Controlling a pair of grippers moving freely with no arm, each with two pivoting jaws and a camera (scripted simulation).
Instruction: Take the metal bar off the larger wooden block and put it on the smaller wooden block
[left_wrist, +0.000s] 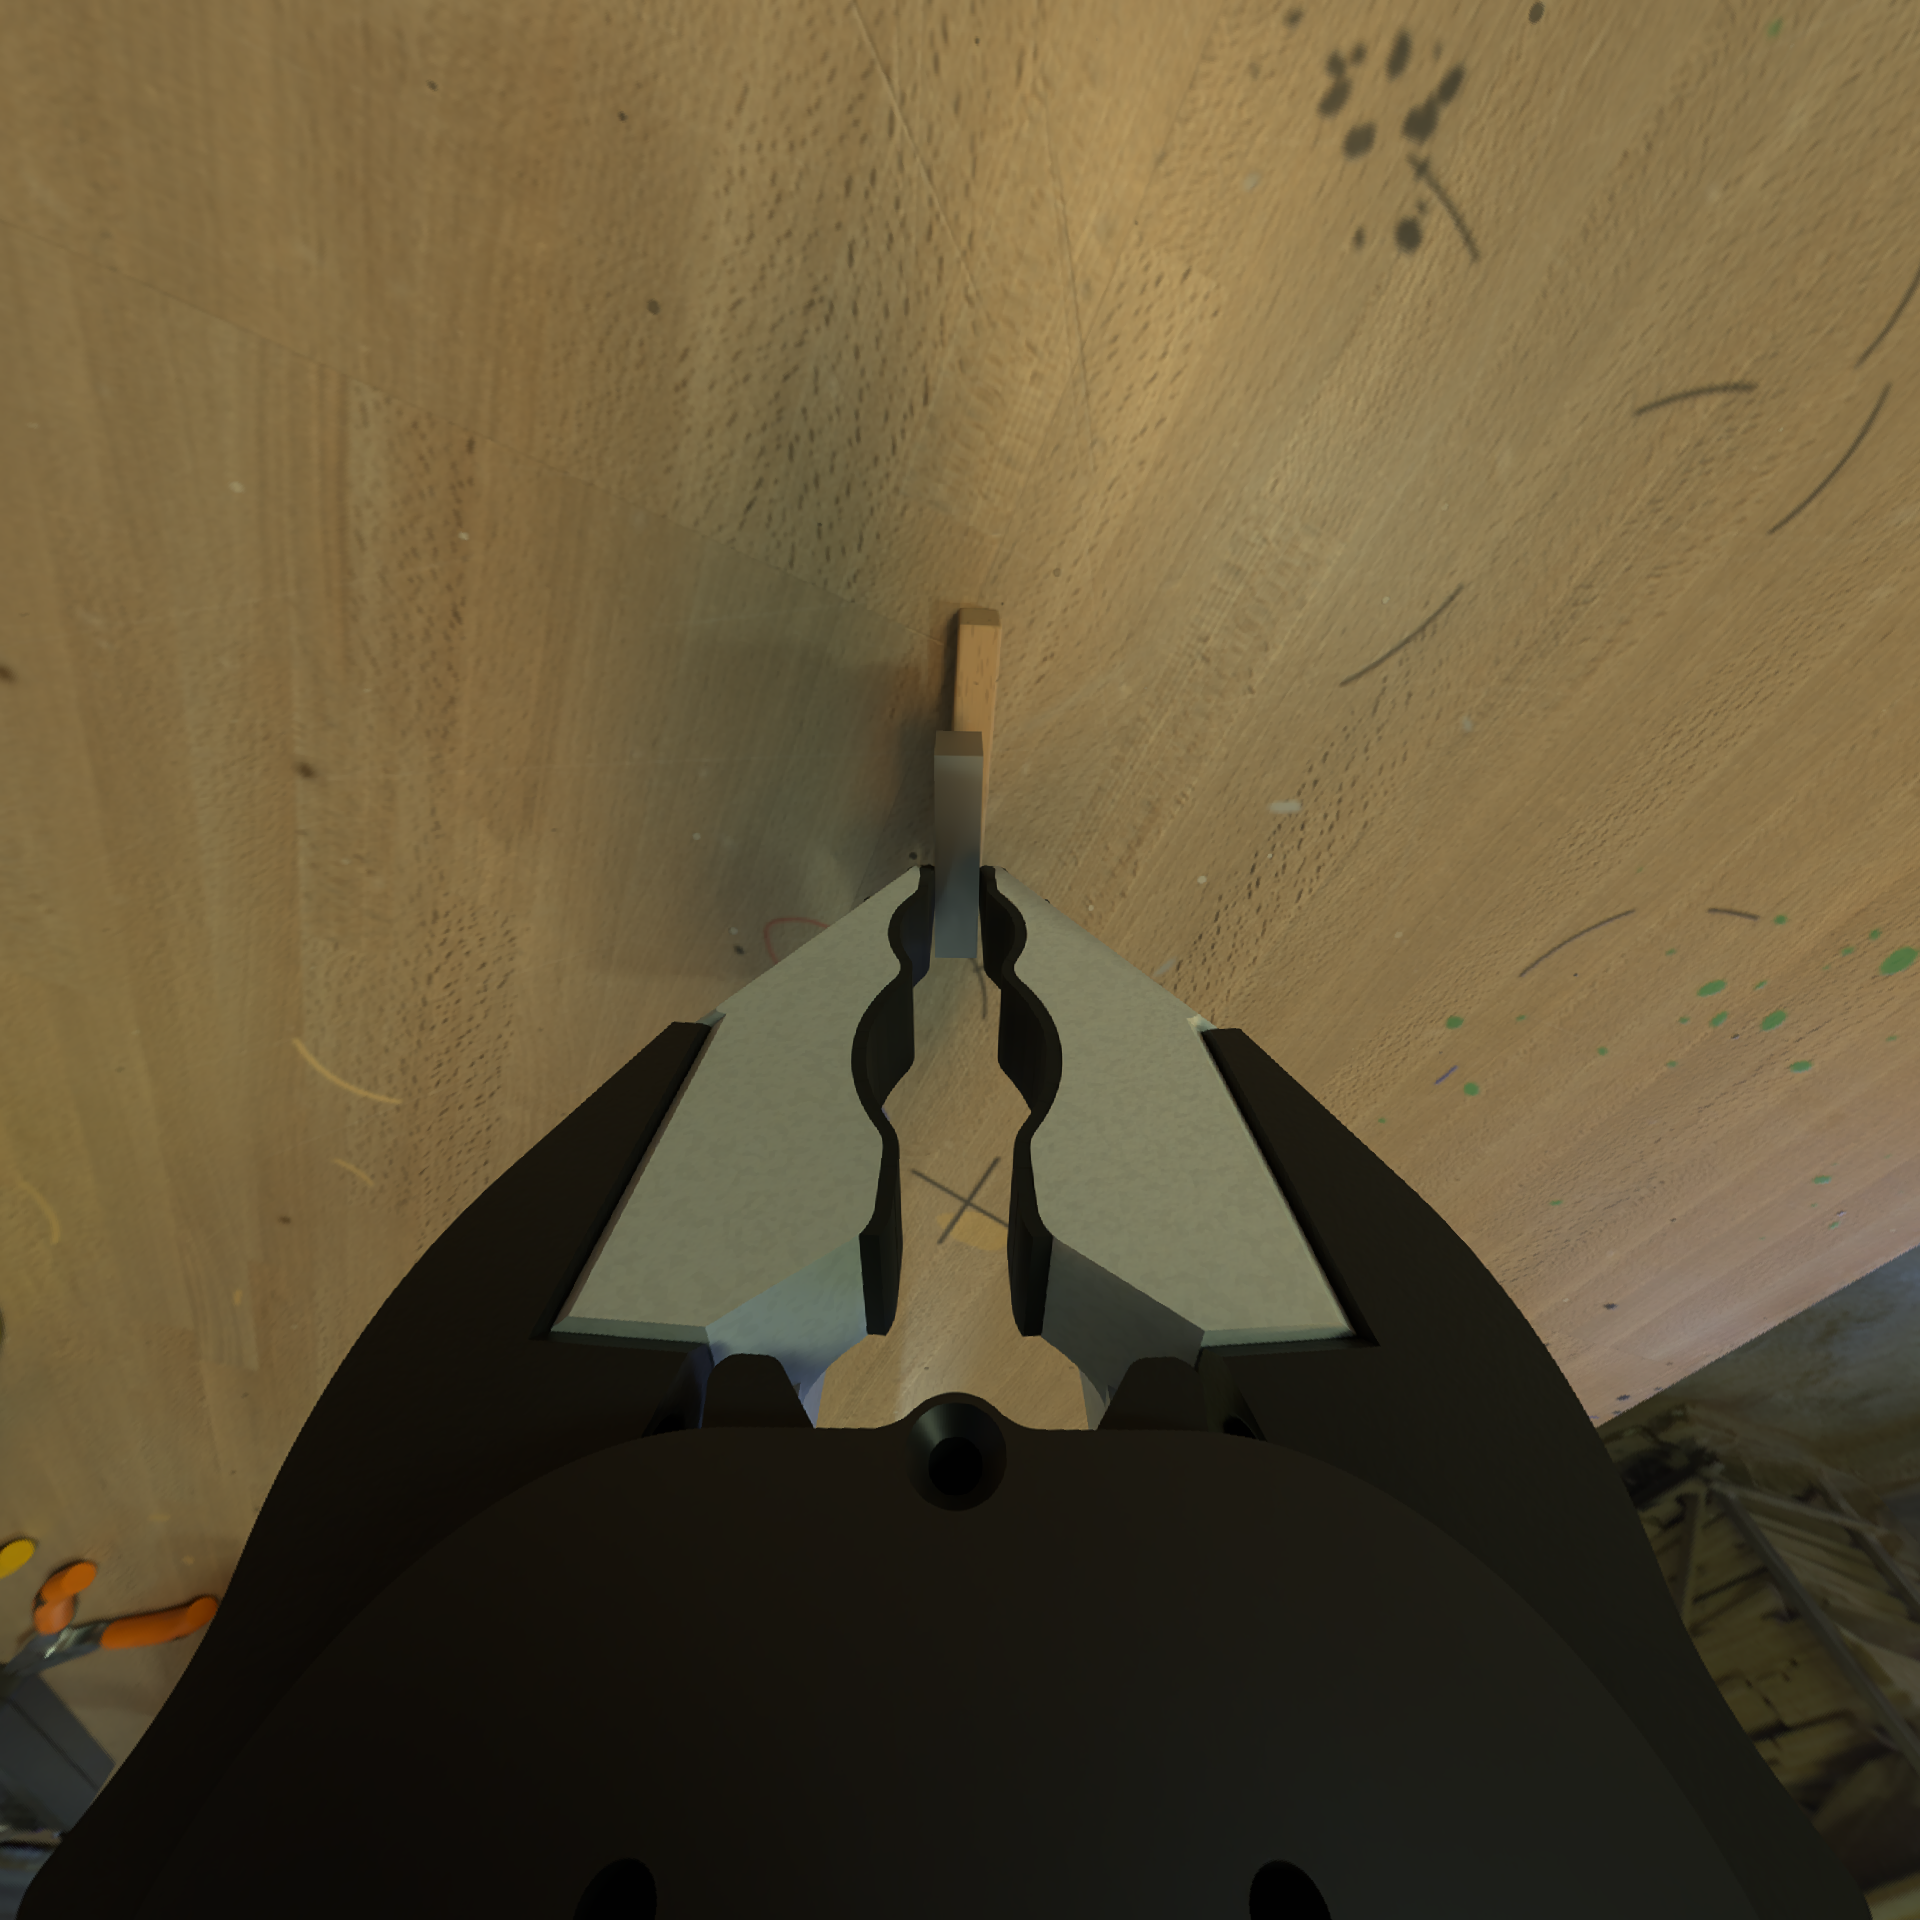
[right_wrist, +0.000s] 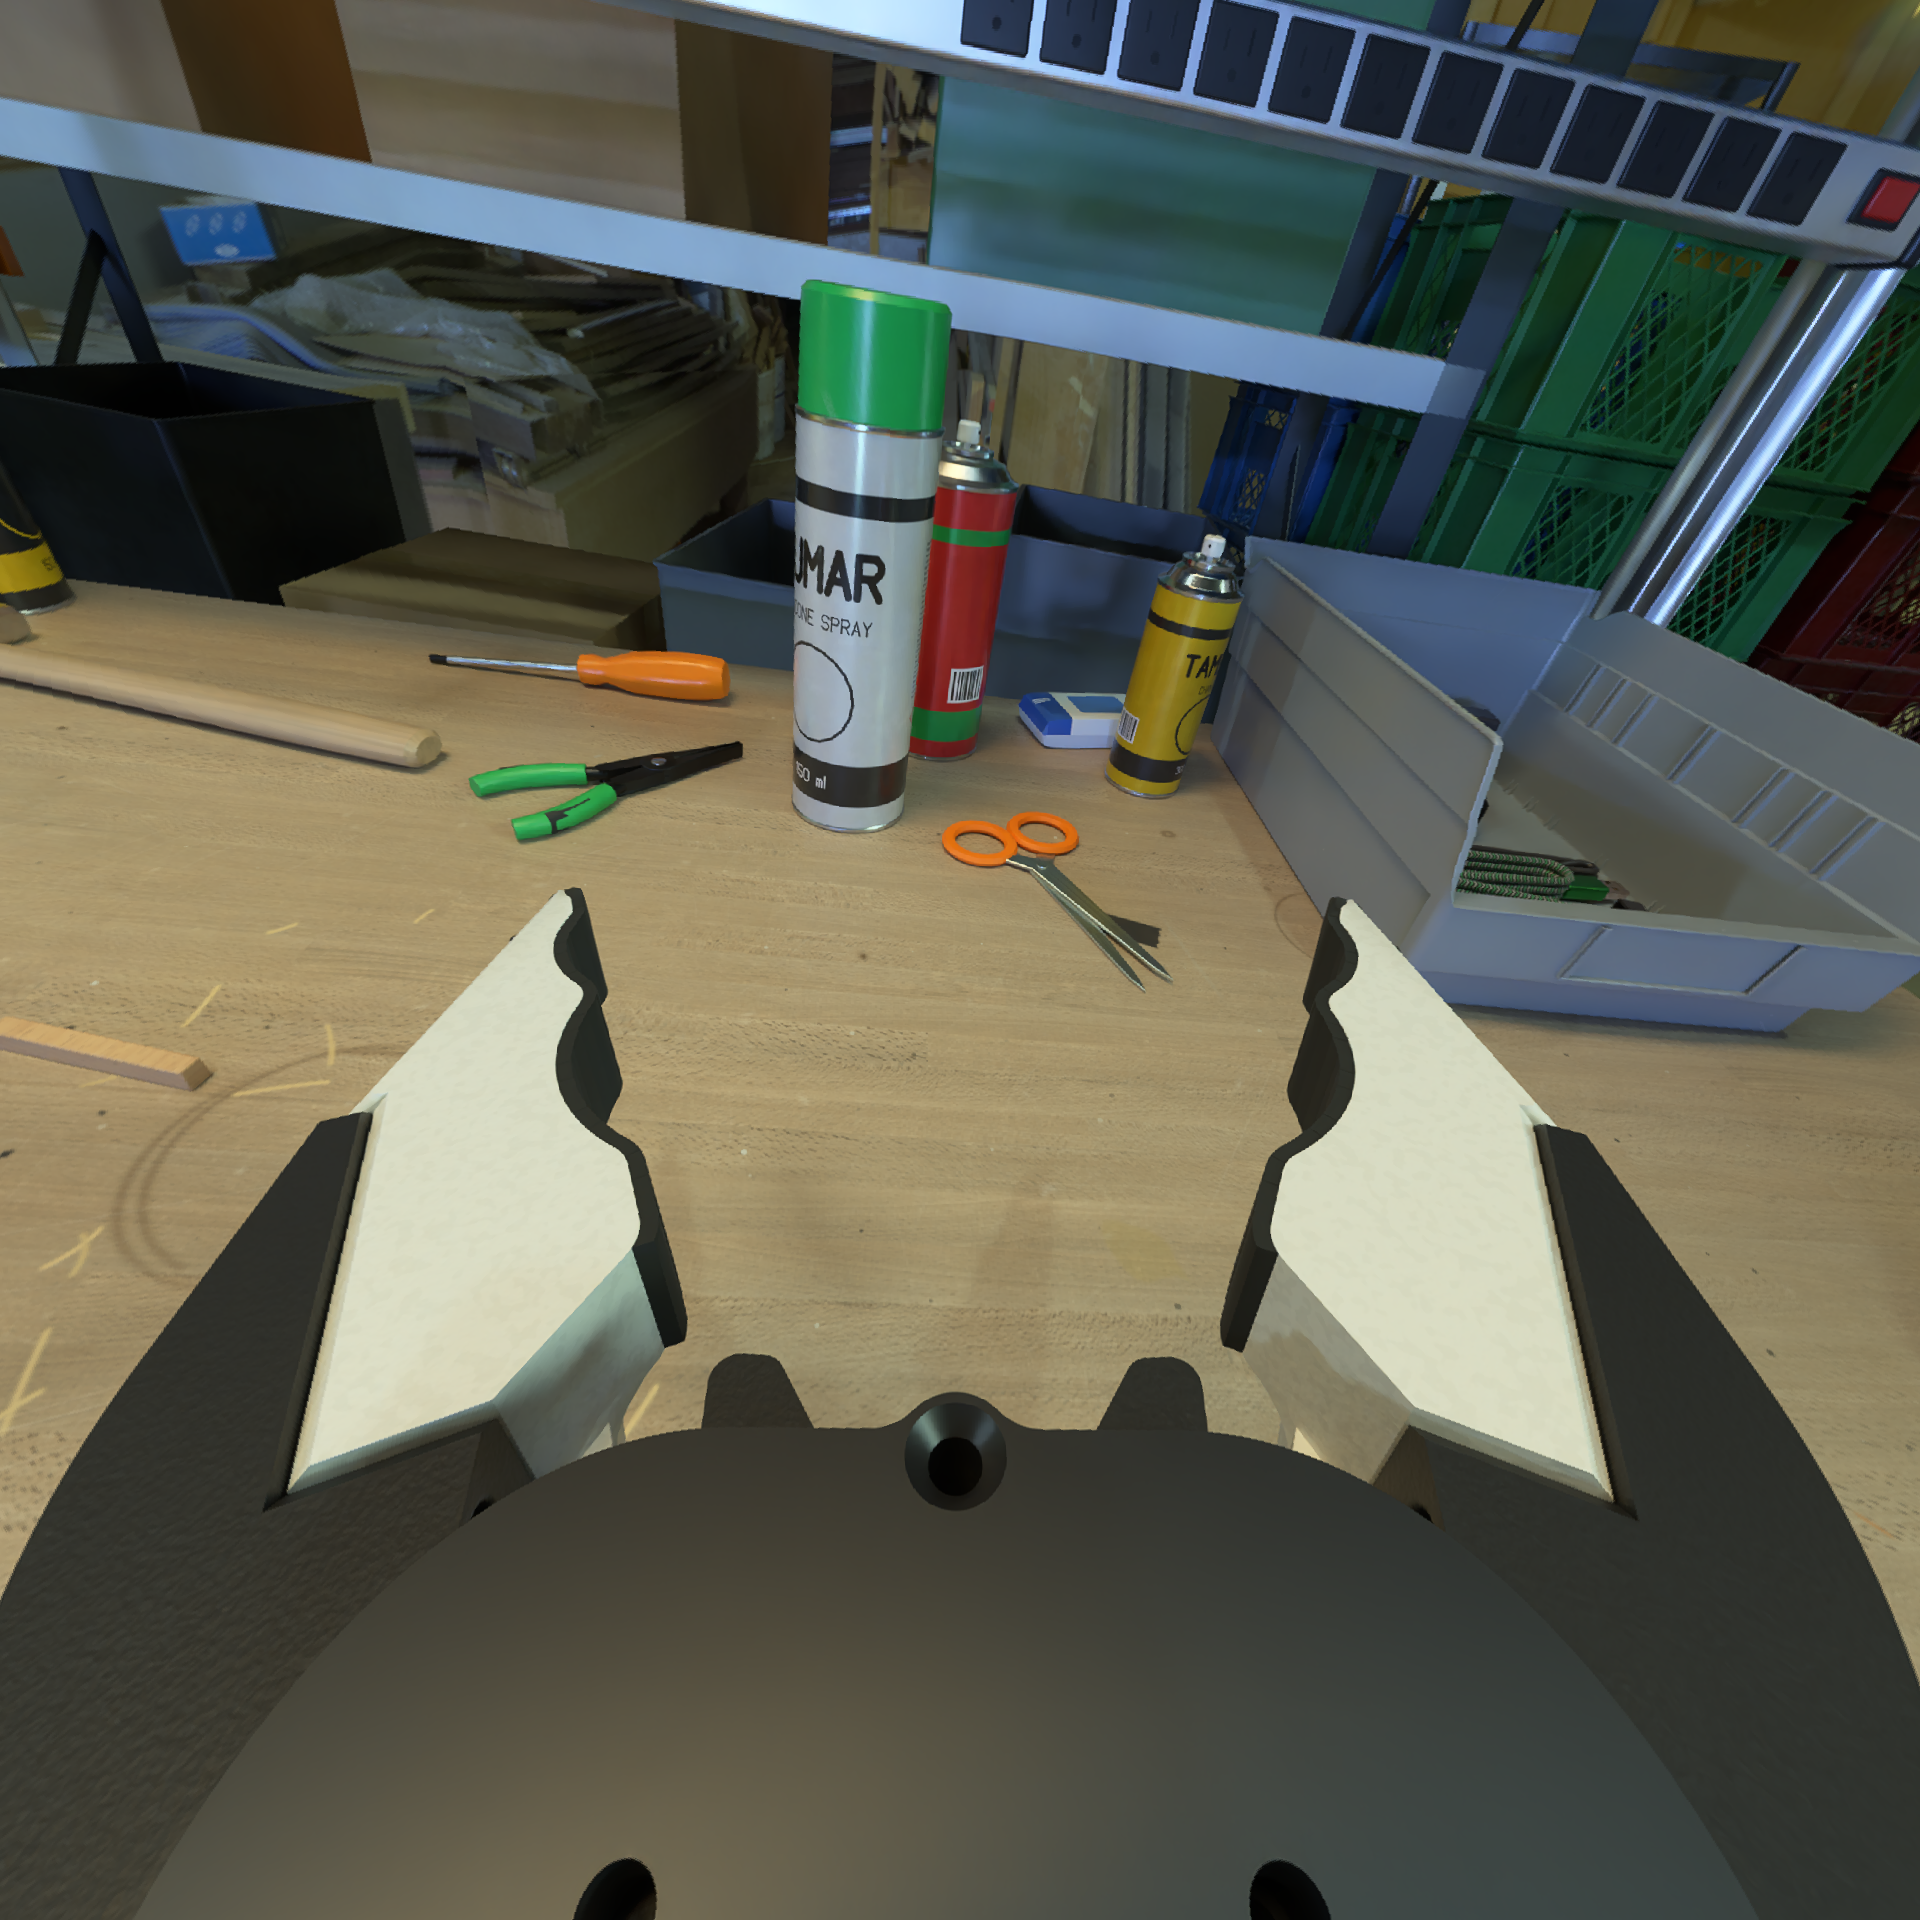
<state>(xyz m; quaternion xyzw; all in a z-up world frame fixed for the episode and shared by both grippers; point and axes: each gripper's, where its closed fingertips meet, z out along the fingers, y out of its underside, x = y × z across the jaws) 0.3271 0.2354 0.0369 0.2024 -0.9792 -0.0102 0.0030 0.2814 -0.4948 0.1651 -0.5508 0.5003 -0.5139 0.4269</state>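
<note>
Your left gripper (left_wrist: 956, 883) points down at the bench (left_wrist: 520, 520), jaws pinching the metal bar (left_wrist: 958, 821) at the tips, and it pokes out over a wooden block (left_wrist: 978, 670) just beyond. Your right gripper (right_wrist: 956, 914) hangs above bare bench with jaws spread wide and nothing between them, scissors (right_wrist: 1049, 883) lying ahead.

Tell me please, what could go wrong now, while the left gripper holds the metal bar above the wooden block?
1. The left gripper pinches the metal bar only at its fingertips, near one end, so the bar might tilt or slip out.
2. The wooden block under it looks narrow, so a bar set down off-centre may roll off onto the table.
3. The right gripper is open and points elsewhere, so it probably cannot catch the bar.
</note>
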